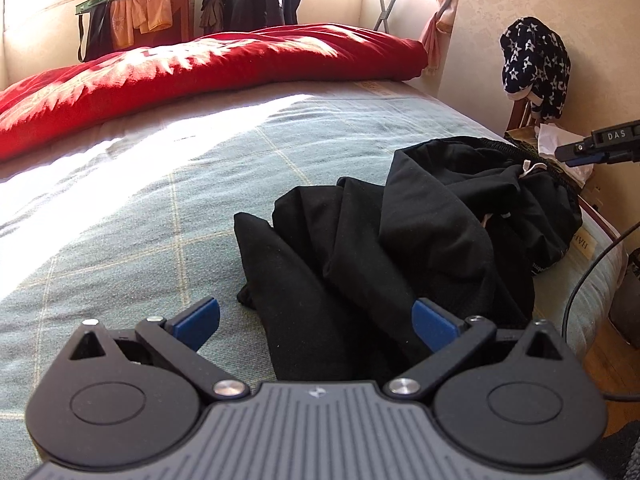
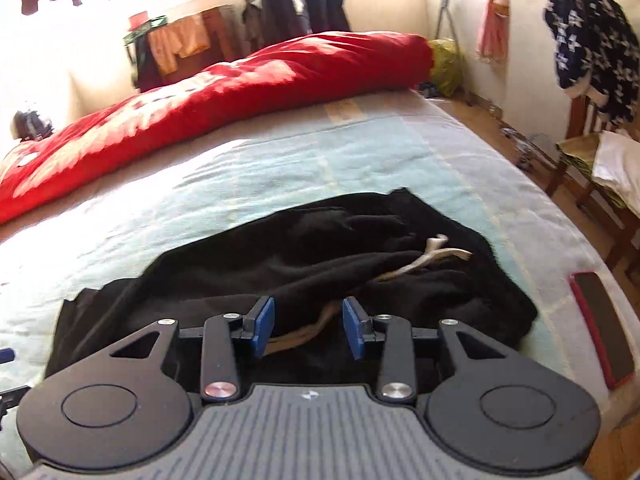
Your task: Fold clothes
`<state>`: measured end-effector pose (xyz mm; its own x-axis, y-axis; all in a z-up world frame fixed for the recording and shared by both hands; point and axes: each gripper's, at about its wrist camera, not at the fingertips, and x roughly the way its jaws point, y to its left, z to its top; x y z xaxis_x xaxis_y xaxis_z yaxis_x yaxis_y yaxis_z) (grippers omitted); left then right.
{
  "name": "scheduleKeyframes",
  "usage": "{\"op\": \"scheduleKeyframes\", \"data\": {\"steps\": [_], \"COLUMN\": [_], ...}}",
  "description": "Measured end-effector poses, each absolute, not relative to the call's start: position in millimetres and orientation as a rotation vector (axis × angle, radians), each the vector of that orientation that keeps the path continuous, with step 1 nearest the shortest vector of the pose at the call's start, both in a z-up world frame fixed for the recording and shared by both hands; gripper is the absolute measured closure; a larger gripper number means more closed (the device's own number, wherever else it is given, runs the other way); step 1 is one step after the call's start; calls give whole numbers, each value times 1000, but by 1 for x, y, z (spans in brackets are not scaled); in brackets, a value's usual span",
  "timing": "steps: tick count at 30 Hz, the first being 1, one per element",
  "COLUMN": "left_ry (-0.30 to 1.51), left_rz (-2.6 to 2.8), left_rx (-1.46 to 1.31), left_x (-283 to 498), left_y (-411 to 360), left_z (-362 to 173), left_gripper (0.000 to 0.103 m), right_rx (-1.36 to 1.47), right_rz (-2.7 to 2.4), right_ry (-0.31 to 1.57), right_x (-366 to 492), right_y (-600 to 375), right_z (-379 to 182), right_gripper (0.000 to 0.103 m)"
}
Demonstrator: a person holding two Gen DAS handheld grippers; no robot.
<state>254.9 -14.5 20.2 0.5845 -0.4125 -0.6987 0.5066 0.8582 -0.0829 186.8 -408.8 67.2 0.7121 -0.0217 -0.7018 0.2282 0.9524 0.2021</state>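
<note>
While both jaws stand spread and empty, the left gripper (image 1: pixel 316 324) and right gripper (image 2: pixel 308 330) hover over the crumpled black trousers (image 1: pixel 420 232) on the bed (image 1: pixel 160 200). Beyond the trousers lies a red quilt (image 1: pixel 200 68); beside them, a red phone (image 2: pixel 604 320). Motion blur softens the right view.

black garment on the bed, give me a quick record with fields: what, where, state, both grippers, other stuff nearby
what: black garment with a pale drawstring
where: on the pale checked bed cover, near its right edge
state: crumpled, unfolded
left gripper: open, low over the garment's near end
right gripper: open, holding nothing, drawstring between its fingers
nearby: red quilt across the far side; red-edged phone beside the garment
</note>
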Motion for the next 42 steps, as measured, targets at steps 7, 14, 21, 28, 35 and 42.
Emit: {"op": "scheduleKeyframes", "data": {"steps": [7,14,21,28,35,42], "left_ry": [799,813,803,801,780,776], "left_rz": [-482,-461,-508,-561,-581,-527], "left_rx": [128,182,171,168,142,102], "left_x": [249,245,245,248,246,238], "left_y": [12,27,53,78,93,109], "left_z": [14,2,-3,-8,-11,-11], "left_gripper": [1,1,1,1,1,1], "right_rx": [199,61,143,176,112,65], "right_rz": [179,256,276,211,207,291], "right_ry": [865,929,967,1047,982,923], "right_x": [233,230,220,226,250,309], "right_y": [-311,-267,-246,-215,-200,-179], "right_z": [57,53,51,22,47,71], "right_gripper": [57,49,35,63,88,88]}}
